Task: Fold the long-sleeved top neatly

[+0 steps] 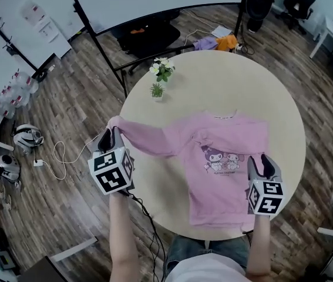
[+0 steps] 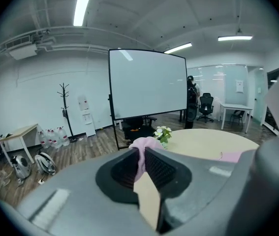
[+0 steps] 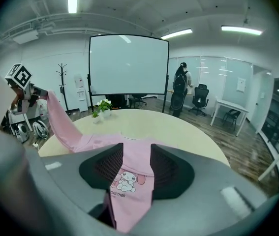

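Our left gripper [image 1: 112, 135] has its jaws pinched shut on the end of one sleeve [image 1: 148, 141] of the pink long-sleeved top [image 1: 225, 169], lifting it above the table's [image 1: 213, 81] left edge. The body lies flat on the table. Our right gripper [image 1: 259, 159] hovers over the near hem, jaws apart and gripping nothing.

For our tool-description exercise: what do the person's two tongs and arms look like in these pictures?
Both the left tongs and right tongs are grey, each with a white cube of black square markers and black ribbed pads. A black cable trails from the left one. Forearms are bare; a white top shows.
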